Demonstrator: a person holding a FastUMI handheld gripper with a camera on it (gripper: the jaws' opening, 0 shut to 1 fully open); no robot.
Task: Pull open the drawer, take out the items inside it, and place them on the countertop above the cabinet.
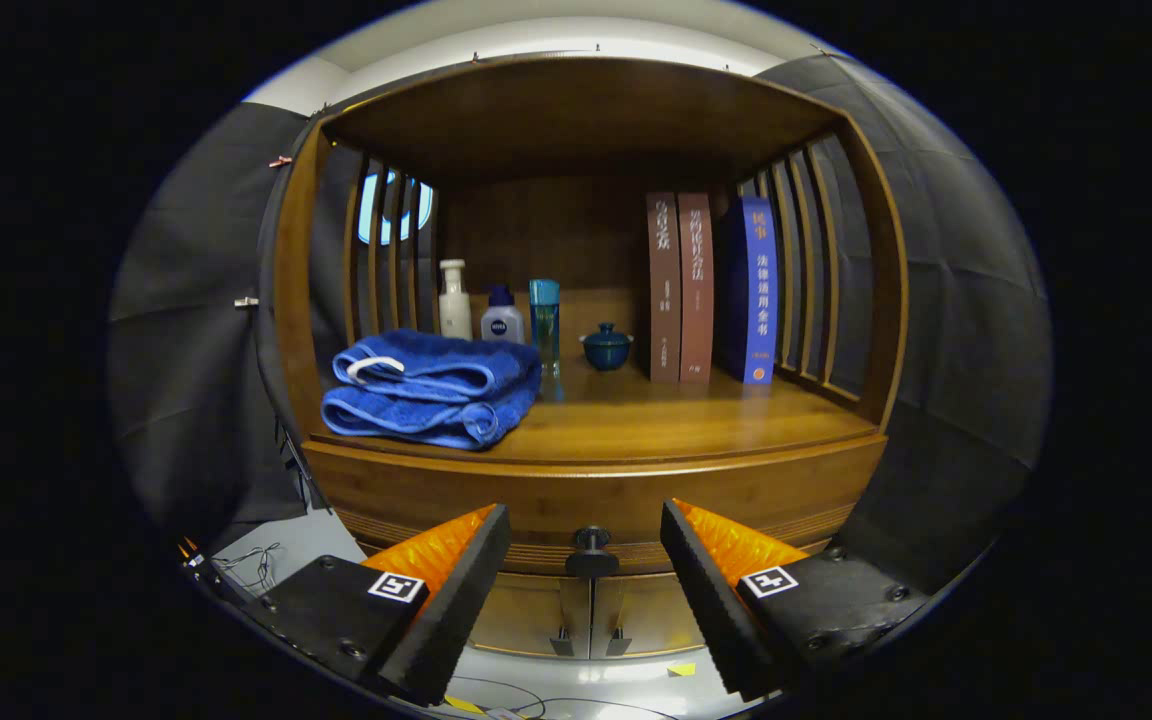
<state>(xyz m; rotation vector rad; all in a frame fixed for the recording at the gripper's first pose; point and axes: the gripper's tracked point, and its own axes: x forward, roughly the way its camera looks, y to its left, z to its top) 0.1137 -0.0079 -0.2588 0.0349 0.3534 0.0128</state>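
Gripper view looks straight at a wooden cabinet (586,110) with slatted sides and a glossy, curved-front tabletop (636,425). Below its edge runs the closed drawer (586,500), smooth brown wood with a ribbed band along the bottom. On the tabletop, a folded blue towel (431,390), thick and fluffy, lies near the front; three upright hardcover books (711,290), two brown and one blue, stand at the back. Between them stand a white bottle (454,298), a squat white bottle with a blue cap (502,316), a tall clear teal bottle (544,325) and a small round lidded teal pot (606,347). The tool (586,545) is spread wide, holding nothing; the dark drawer knob (591,545) sits between its ridged fingertips, touching neither.
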